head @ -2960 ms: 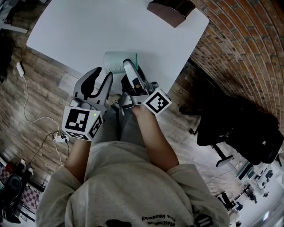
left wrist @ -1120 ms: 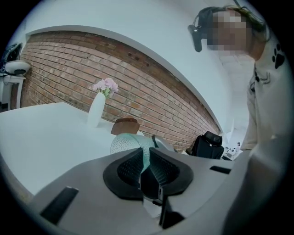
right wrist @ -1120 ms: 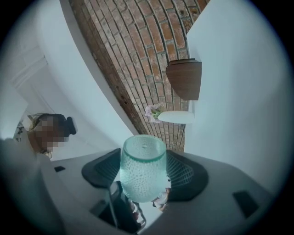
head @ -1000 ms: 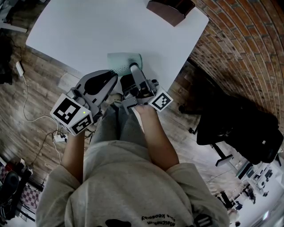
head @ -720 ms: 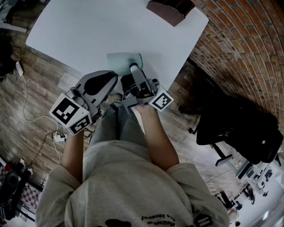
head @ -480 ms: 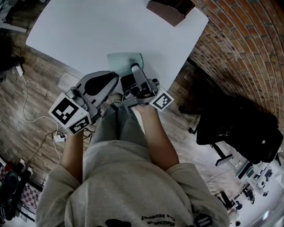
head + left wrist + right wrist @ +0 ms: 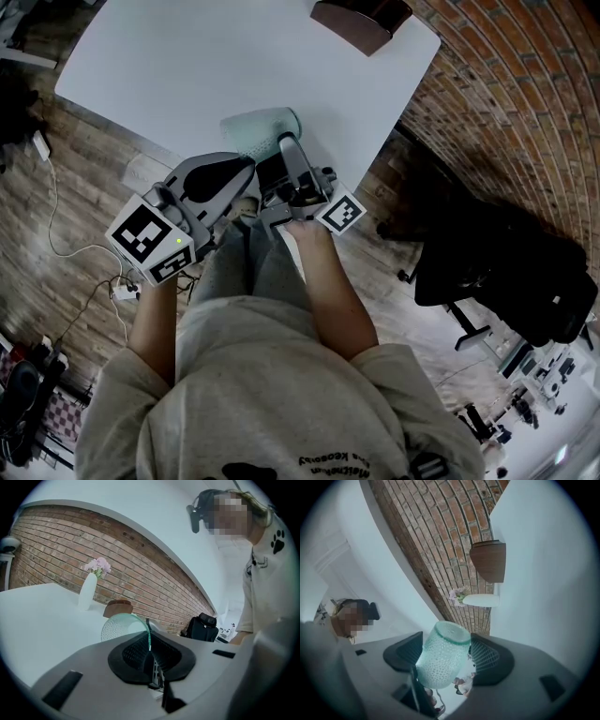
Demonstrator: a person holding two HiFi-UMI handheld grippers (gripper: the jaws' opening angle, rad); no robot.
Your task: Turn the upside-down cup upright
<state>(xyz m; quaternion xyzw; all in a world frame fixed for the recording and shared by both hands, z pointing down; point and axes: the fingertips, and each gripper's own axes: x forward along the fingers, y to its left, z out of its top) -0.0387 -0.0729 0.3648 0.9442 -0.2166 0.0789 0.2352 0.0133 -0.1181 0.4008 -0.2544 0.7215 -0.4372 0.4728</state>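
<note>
Head view looks down on a white bench. A green glass cup is at the near edge of the bench, just in front of the person. It is tipped on its side, not standing up. I cannot tell if it touches the bench.

Both tools are on the cup. The right hand-held gripper has the cup's bumpy body between its two pads, one pad on each side, and it is clamped on it. It points a bit upward. The left hand-held gripper comes in from the other side. Its jaws have just been closing. Now they are almost together, pinched on the cup's thin glass edge. The edge runs right down between the two black pads. From above, the two tools sit side by side with the cup at their tips. Each one has a cube with black and white squares on its back end.

Far across the bench stands a white vase with pink flowers. A brown pot sits near it. A brick wall is behind them. A black chair stands on the floor to the right of the bench. The floor on the left is wood. The person wears a grey shirt.
</note>
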